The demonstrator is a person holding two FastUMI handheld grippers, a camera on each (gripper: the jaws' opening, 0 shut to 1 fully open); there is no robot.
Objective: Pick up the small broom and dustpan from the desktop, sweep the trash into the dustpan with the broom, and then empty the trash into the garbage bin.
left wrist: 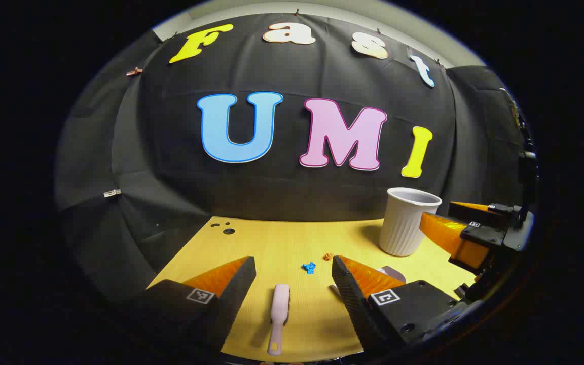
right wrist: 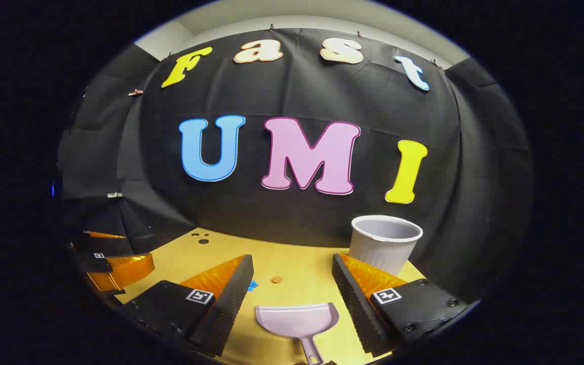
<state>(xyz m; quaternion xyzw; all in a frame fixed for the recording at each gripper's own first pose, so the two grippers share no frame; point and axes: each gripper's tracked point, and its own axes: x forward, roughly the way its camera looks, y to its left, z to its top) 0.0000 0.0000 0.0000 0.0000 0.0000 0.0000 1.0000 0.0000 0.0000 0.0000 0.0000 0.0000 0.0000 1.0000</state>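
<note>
Between the wide-open, empty left tool point(left wrist: 292, 271) a pink broom point(left wrist: 279, 317) is seen flat on the desk point(left wrist: 271, 243); the dustpan point(right wrist: 297, 320) is framed likewise by the gaping, empty right tool point(right wrist: 292, 271), with the white bin point(right wrist: 384, 243) beyond it.

Black cloth point(left wrist: 170, 152) hangs as the backdrop, creased and draped, w/ folds running down both sides. Above its top edge sits a strip of pale wall point(left wrist: 251, 10). A small reddish clip point(left wrist: 134, 71) pins the cloth high at the pic's left; a white clip point(left wrist: 112, 192) sits lower on the same side. Below the cloth is a light wood-grain tabletop point(left wrist: 271, 243). Near its far left corner is a round dark hole point(left wrist: 228, 231), w/ two smaller holes just beside it. In the right gripper view, same cloth, clips and hole, plus a tiny blue glow point(right wrist: 52, 190) at far left; source unclear.
</note>
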